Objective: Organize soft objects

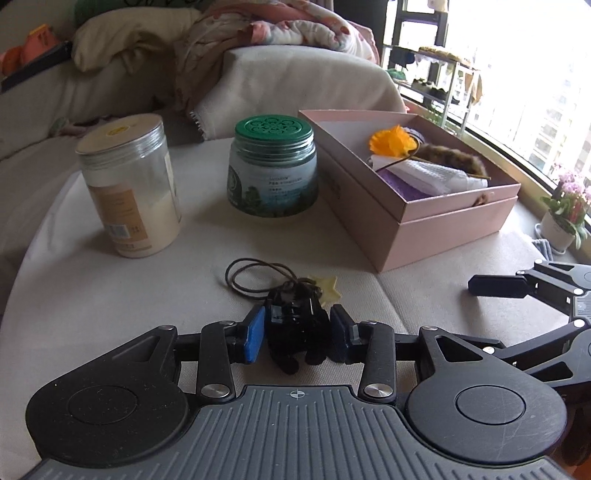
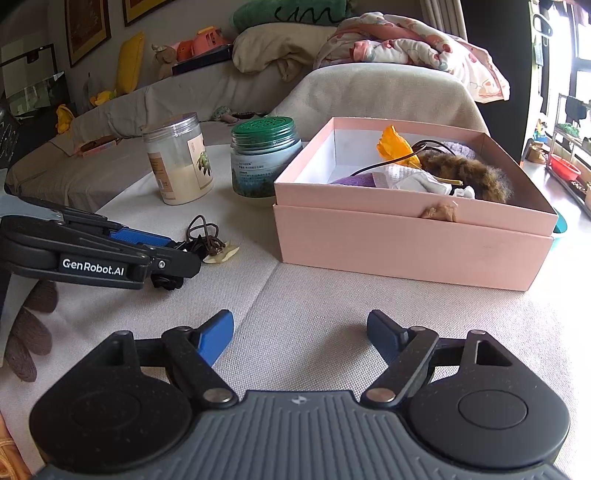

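My left gripper is shut on a small black soft hair accessory, its blue pads pressing both sides, low over the grey cloth surface. Thin brown elastic loops and a pale star-shaped piece lie just beyond it. A pink box stands to the right; it holds an orange fabric flower, a brown furry piece, and white and purple cloths. My right gripper stands open over bare cloth with nothing between its fingers, in front of the pink box. The left gripper shows at its left.
A clear jar of white powder and a green-lidded jar stand behind the hair ties, left of the box. A sofa with pillows and a quilt lies beyond. A potted plant and a window are at the right.
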Demonstrator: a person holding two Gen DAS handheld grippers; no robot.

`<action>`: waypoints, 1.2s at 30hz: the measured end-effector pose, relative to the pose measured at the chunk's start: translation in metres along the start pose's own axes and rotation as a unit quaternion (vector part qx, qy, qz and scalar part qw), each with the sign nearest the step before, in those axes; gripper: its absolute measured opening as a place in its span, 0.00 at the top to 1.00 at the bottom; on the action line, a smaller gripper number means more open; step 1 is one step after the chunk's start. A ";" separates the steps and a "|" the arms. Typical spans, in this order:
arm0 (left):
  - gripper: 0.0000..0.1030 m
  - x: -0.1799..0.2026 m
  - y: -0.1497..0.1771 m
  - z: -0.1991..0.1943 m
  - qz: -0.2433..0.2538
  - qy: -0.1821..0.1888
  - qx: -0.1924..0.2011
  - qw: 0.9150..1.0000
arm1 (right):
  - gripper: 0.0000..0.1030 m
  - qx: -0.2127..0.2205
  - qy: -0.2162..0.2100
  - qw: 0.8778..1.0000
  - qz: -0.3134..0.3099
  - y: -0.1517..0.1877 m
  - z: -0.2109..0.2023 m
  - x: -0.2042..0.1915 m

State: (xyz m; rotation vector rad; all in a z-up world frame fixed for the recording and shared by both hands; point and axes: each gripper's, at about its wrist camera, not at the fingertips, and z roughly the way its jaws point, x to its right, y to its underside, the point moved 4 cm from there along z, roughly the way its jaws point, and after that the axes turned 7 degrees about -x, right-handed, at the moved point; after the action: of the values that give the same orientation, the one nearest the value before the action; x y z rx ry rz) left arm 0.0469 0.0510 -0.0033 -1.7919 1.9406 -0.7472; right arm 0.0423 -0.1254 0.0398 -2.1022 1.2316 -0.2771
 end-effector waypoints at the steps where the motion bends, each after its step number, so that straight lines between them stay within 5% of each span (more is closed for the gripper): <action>1: 0.62 -0.001 0.000 -0.002 0.003 0.004 0.007 1.000 | 0.22 0.000 0.001 1.000 0.000 0.000 0.000 0.000; 9: 0.66 -0.022 0.010 -0.027 0.006 0.017 0.040 0.999 | 0.22 0.027 0.010 0.998 -0.049 -0.011 -0.008 -0.027; 14: 0.66 -0.077 0.021 -0.053 -0.052 -0.007 0.064 0.997 | 0.23 0.015 -0.011 0.997 -0.073 -0.036 0.004 -0.063; 19: 0.66 -0.132 0.033 -0.068 -0.120 -0.027 0.084 0.989 | 0.41 0.008 -0.005 0.998 -0.060 -0.057 0.033 -0.087; 23: 0.66 -0.155 0.042 -0.067 -0.149 -0.019 0.085 0.985 | 0.42 -0.003 0.026 0.996 -0.087 -0.066 0.054 -0.097; 30: 0.66 -0.168 0.050 -0.057 -0.170 -0.009 0.084 0.982 | 0.84 -0.031 0.038 0.992 -0.120 -0.072 0.070 -0.102; 36: 0.66 -0.178 0.013 -0.069 -0.149 -0.026 0.117 0.981 | 0.84 0.012 0.007 0.991 -0.137 -0.094 0.044 -0.108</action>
State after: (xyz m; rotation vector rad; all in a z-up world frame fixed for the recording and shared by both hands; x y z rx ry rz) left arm 0.0129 0.2365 0.0297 -1.9522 1.4957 -0.9701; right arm 0.0718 0.0153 0.0834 -2.2497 0.9404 -0.4265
